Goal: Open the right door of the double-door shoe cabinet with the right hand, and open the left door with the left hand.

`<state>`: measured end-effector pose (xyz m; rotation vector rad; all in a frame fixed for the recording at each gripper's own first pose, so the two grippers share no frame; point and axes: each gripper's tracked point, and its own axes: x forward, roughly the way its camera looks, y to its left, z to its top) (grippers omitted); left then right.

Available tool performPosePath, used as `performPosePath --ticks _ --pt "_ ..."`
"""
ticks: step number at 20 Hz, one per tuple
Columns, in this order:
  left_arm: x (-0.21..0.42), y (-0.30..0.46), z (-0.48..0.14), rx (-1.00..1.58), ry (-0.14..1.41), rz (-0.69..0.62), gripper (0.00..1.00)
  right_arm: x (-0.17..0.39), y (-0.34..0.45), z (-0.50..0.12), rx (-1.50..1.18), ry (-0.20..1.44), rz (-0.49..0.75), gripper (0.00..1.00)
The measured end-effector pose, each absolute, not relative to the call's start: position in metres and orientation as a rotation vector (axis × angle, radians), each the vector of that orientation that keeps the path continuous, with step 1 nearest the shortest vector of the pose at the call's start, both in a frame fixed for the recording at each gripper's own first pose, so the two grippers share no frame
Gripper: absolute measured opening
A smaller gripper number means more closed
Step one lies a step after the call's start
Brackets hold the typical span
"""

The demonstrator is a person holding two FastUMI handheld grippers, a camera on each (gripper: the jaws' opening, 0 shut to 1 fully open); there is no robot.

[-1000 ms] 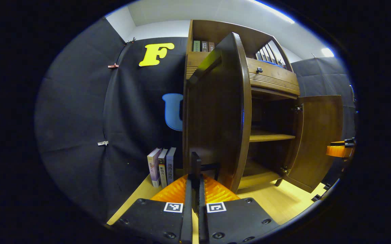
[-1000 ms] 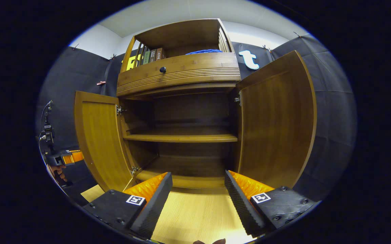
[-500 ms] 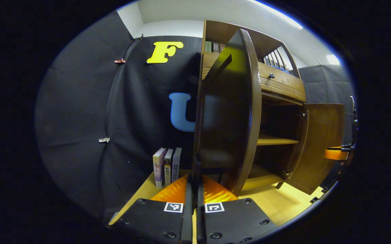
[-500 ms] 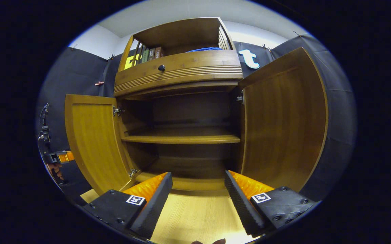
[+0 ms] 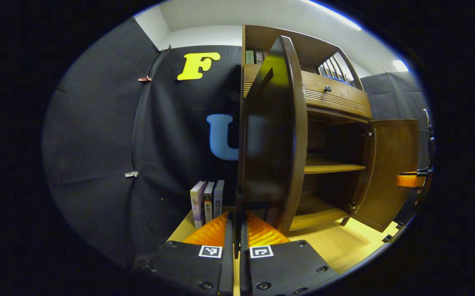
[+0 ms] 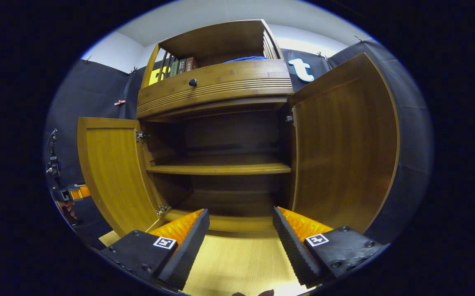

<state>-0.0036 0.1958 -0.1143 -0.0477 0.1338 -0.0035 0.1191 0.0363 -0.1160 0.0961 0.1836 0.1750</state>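
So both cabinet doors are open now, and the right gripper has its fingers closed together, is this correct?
Not quite. Both doors are open, the left door and the right door, but the right gripper has its fingers spread wide apart and holds nothing, as the right gripper view shows.

Black cloth wall [image 5: 97, 135], white ceiling [image 5: 237, 14]

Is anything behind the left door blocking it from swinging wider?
Possibly. Three books stand upright on the floor by the wall, on the outer side of the left door. The left gripper is shut near its lower edge.
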Motion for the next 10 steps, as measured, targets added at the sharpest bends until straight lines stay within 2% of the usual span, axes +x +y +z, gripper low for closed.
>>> performPosePath --ticks 3,4,5,10 --pt "-0.017 0.203 -0.114 -0.046 0.135 0.019 0.16 0.118 0.037 -0.115 0.093 0.185 0.183 0.98" --pt "-0.022 0.209 -0.114 -0.042 0.140 0.043 0.24 0.117 0.037 -0.115 0.094 0.184 0.185 1.00" --pt "-0.027 0.213 -0.116 -0.040 0.147 0.063 0.29 0.116 0.037 -0.115 0.094 0.182 0.185 0.98" --pt "-0.056 0.223 -0.109 -0.023 0.141 0.124 0.96 0.115 0.038 -0.114 0.091 0.178 0.185 0.98"
